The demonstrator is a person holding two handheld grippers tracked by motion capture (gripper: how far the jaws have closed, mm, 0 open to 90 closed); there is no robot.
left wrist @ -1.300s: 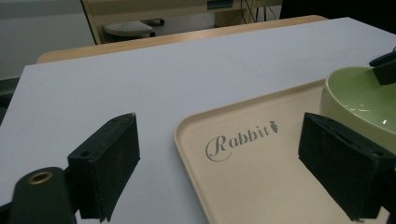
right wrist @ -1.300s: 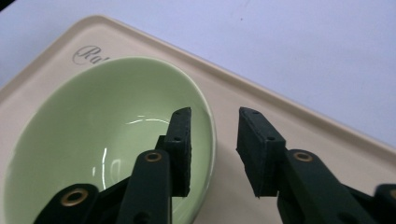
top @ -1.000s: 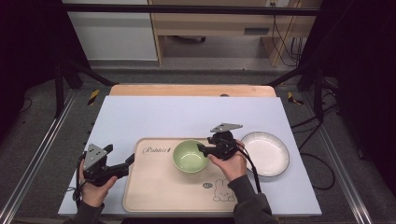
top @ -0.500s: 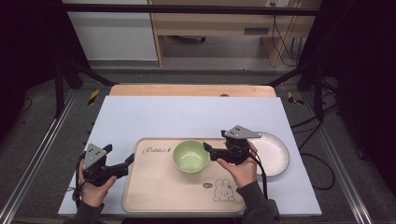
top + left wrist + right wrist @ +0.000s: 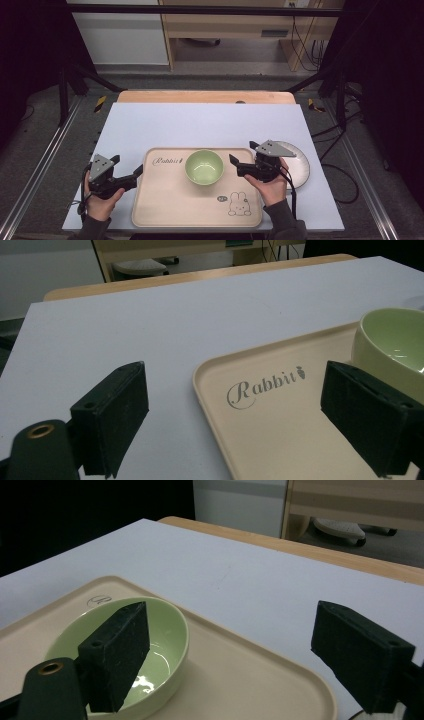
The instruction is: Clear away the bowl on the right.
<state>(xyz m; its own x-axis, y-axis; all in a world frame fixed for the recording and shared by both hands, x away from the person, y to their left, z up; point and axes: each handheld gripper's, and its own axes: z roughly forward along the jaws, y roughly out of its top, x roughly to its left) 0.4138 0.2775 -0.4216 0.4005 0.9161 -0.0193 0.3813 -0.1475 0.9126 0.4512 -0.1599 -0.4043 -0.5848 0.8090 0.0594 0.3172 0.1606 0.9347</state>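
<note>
White tabletop (image 5: 200, 125) over a wooden table edge, dark floor and metal frame around it. Left gripper (image 5: 136, 172) sits at the tray's left edge, held in the person's left hand (image 5: 100, 197), pointing right toward the tray; jaws spread wide, nothing between the pads, and in the left gripper view they straddle the tray's near-left corner. Beige tray (image 5: 165, 205) lies with its long axis left-right across the table, "Rabbit" print at upper left, rabbit drawing at lower right. Green bowl (image 5: 204, 166) stands upright on the tray's upper middle, mouth up, round so no long axis, empty. Right gripper (image 5: 233, 165) points left at the bowl, just beside it, not touching; its jaws have just been opening and now stand spread with nothing between them. White plate (image 5: 300, 167) lies off the tray to the right, partly under the right hand (image 5: 272, 187).
</note>
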